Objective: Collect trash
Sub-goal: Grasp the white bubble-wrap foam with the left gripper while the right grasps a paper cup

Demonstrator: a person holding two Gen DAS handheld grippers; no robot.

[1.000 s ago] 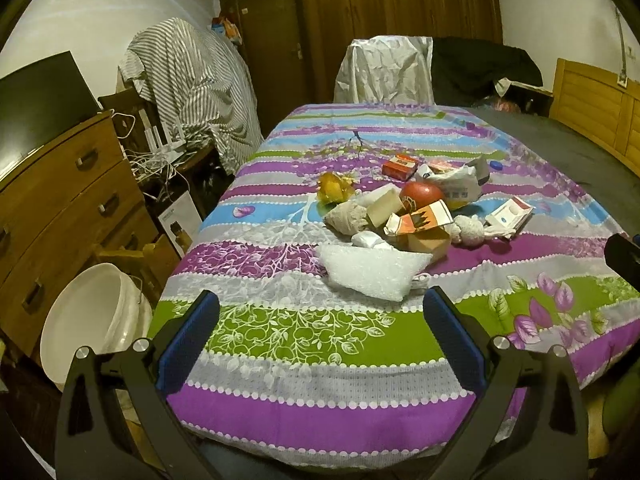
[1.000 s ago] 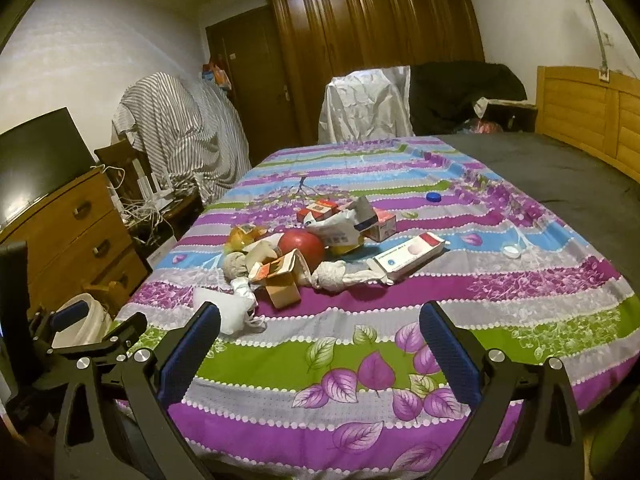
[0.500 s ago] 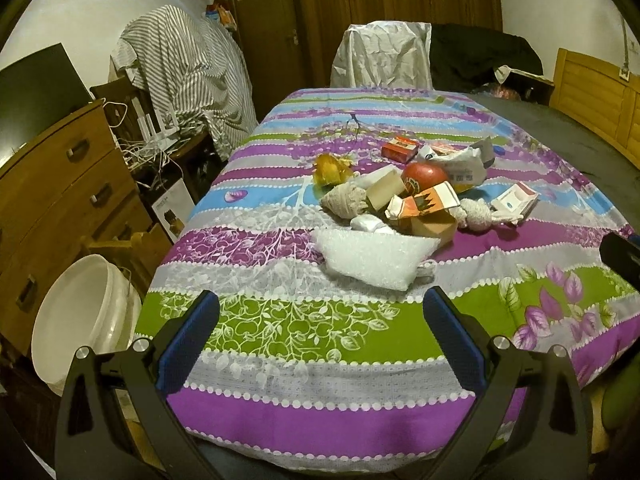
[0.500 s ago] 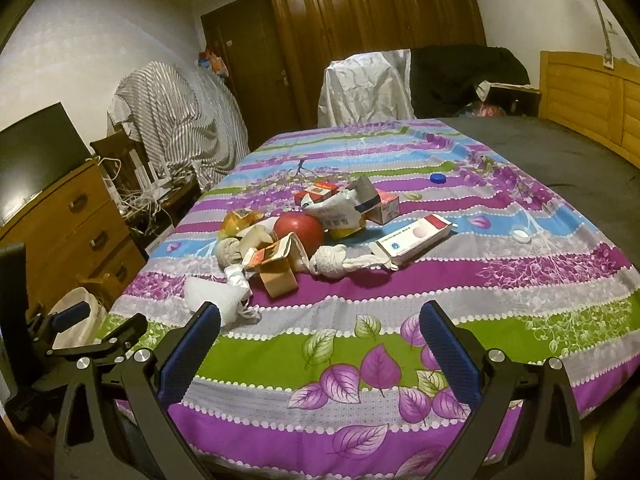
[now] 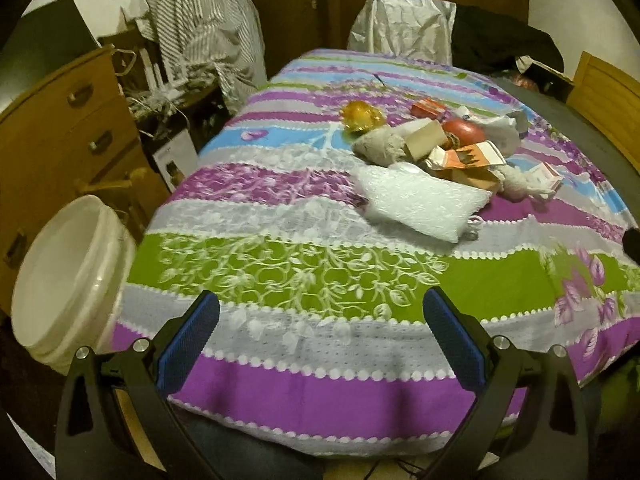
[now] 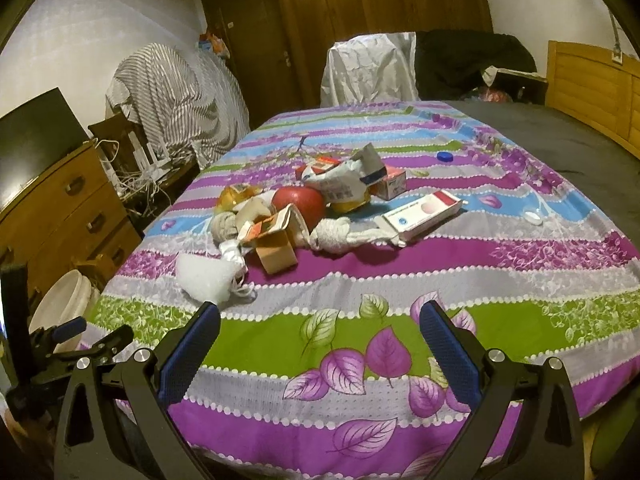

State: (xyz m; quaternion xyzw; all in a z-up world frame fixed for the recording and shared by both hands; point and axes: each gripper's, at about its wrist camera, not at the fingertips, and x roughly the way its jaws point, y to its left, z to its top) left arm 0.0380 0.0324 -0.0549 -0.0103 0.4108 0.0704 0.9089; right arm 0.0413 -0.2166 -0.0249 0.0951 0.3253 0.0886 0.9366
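A heap of trash lies mid-table on the striped cloth [image 5: 304, 276]: a white bubble-wrap piece [image 5: 420, 200] [image 6: 204, 276], a torn orange carton [image 5: 464, 158] [image 6: 272, 236], a red apple [image 6: 298, 202], crumpled paper [image 5: 380, 146], a white and red box [image 6: 424, 212], and a blue cap [image 6: 445, 156]. A white bucket [image 5: 68, 276] [image 6: 60, 304] stands on the floor left of the table. My left gripper [image 5: 320, 340] is open and empty over the table's near edge. My right gripper [image 6: 318, 344] is open and empty, short of the heap.
A wooden dresser [image 5: 60, 128] stands at the left behind the bucket. A covered chair [image 5: 400, 28] is at the table's far end. A wooden bed frame [image 6: 592, 80] and a dark blanket [image 6: 560, 136] lie to the right. The left gripper also shows in the right wrist view [image 6: 60, 344].
Both grippers have moved forward and tilted down toward the table. The bucket and the heap look larger and nearer. Nothing was taken hold of.
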